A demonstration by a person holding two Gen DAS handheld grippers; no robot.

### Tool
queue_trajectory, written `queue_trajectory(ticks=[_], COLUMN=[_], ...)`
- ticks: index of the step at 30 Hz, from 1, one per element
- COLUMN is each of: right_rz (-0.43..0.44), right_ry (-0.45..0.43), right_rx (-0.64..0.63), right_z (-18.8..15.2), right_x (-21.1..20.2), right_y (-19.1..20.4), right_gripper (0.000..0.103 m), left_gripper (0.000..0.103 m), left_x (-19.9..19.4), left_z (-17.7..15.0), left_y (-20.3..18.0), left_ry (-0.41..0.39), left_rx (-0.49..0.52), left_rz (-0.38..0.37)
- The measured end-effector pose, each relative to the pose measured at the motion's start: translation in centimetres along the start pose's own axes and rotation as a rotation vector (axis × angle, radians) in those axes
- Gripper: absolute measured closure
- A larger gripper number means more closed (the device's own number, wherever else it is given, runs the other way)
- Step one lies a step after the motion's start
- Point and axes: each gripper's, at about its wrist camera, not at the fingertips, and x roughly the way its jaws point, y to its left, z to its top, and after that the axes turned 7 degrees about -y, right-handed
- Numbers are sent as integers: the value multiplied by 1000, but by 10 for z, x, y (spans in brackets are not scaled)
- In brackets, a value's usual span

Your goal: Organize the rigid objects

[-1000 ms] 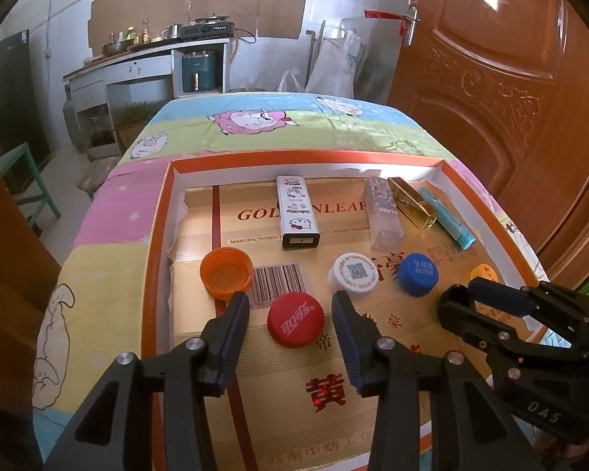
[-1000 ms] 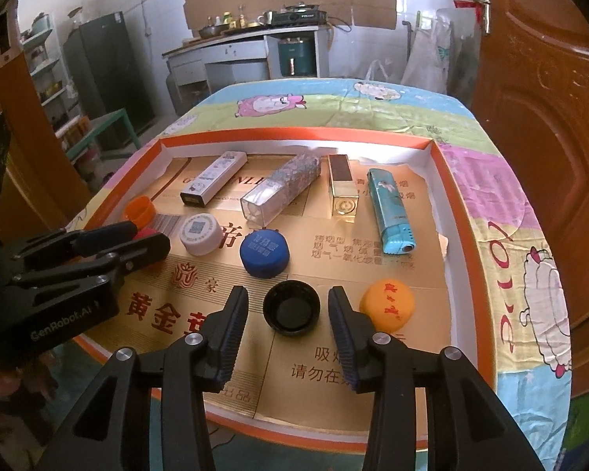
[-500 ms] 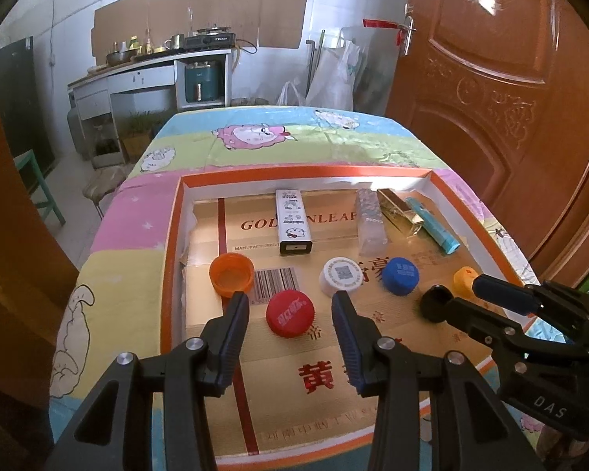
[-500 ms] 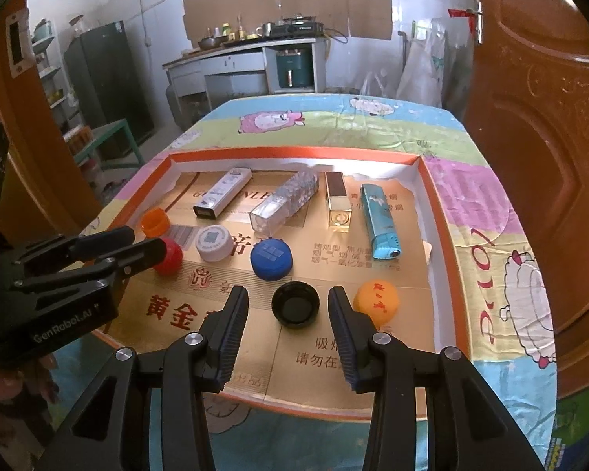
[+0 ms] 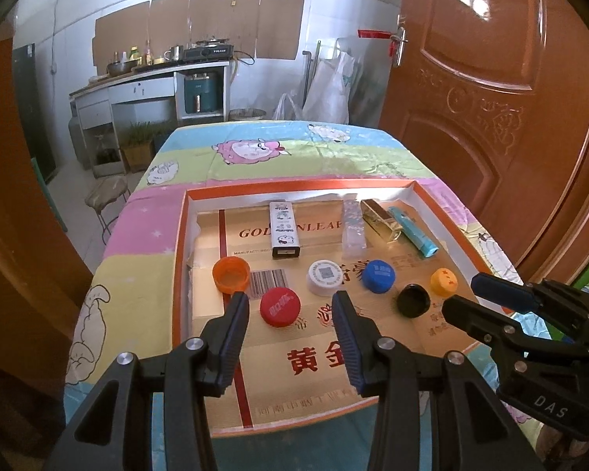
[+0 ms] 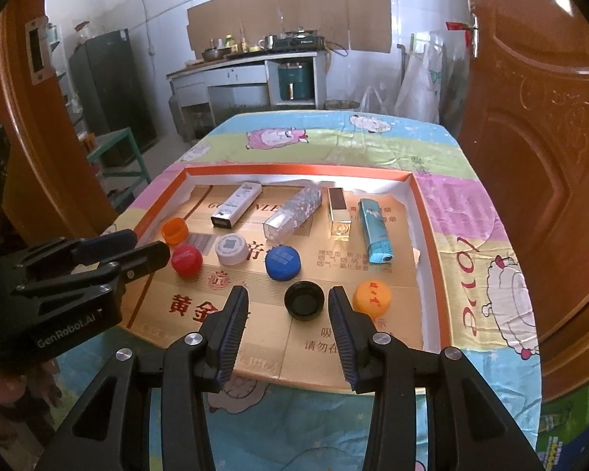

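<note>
An orange-rimmed tray (image 5: 178, 274) (image 6: 428, 243) lined with cardboard holds a front row of bottle caps: orange (image 5: 230, 274), red (image 5: 280, 307), white (image 5: 325, 276), blue (image 5: 379, 276), black (image 6: 305, 300) and yellow (image 6: 372, 298). Behind them lie a white box (image 5: 283, 229), a clear case (image 6: 292, 216), a gold case (image 6: 339, 214) and a teal lighter (image 6: 375, 231). My left gripper (image 5: 290, 300) (image 6: 149, 245) hovers open above the red cap. My right gripper (image 6: 287, 294) (image 5: 465, 294) hovers open above the black cap. Neither holds anything.
The tray sits on a table under a cartoon-sheep cloth (image 5: 255, 153). A wooden door (image 5: 491, 117) stands close on the right, and a door frame is on the left. A stool (image 5: 108, 192) and a kitchen counter (image 5: 157, 78) are beyond the table.
Both grippers have drawn back and up from the tray, so more of the tray and table shows. The caps and cases stay where they were. Both jaws keep the same gap.
</note>
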Motion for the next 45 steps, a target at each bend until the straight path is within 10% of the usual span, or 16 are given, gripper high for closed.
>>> queue_trajectory(ticks=[45], right_rz=[-65], right_ry=[-144], right_rx=[5], right_z=[-19], right_x=[-110], right_y=[34], right_gripper=[52], left_gripper=[59], left_x=[-130], left_z=[-19], left_y=[-30], left_ry=[-196], left_rx=[-18], left_rz=[53])
